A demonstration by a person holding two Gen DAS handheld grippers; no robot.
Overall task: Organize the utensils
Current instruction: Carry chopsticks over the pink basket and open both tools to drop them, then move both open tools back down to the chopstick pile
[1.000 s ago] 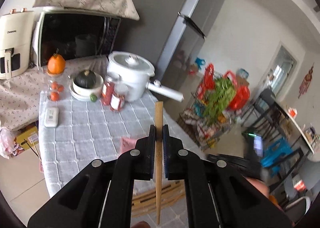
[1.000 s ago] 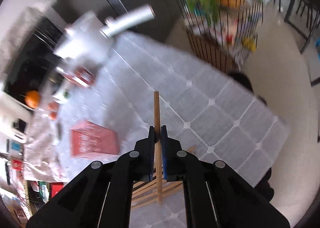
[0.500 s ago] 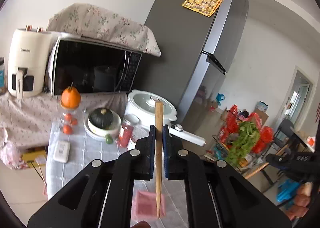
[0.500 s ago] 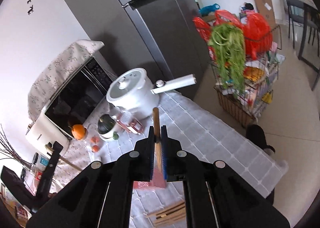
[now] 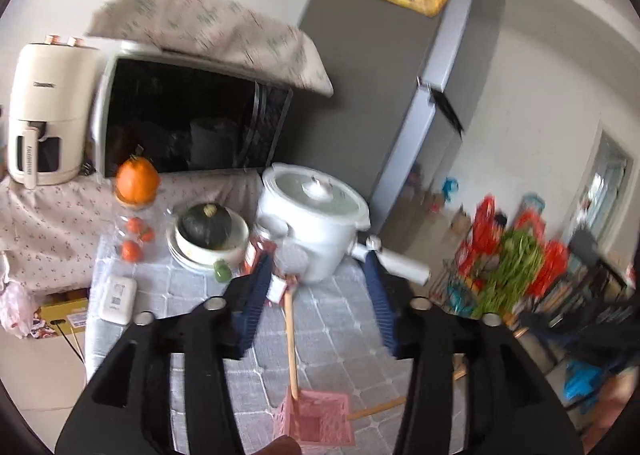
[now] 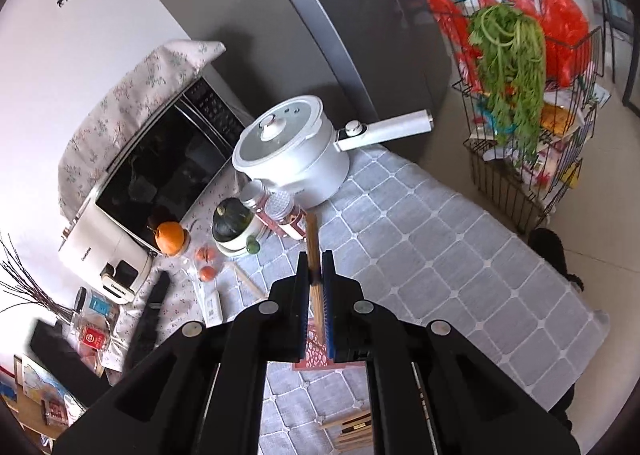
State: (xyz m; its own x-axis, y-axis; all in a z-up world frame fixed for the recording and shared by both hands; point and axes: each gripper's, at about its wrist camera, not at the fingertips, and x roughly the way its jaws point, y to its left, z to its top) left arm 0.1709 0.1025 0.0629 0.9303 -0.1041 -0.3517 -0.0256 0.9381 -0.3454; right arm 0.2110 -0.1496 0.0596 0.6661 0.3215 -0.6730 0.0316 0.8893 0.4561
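Over the near table edge, your left gripper (image 5: 316,297) jaws are opening, chopstick (image 5: 291,339) dropping into pink basket (image 5: 320,421); right gripper (image 6: 316,275) clamped on another chopstick (image 6: 313,251).

Left wrist view: looking forward and slightly down between its own fingers, low over the grey checked tablecloth (image 5: 320,335) toward the white pot (image 5: 312,223). Right wrist view: higher, tilted more steeply down. Shared: pot (image 6: 288,159), microwave (image 5: 188,123), fridge (image 6: 340,15), pink basket (image 5: 320,415).
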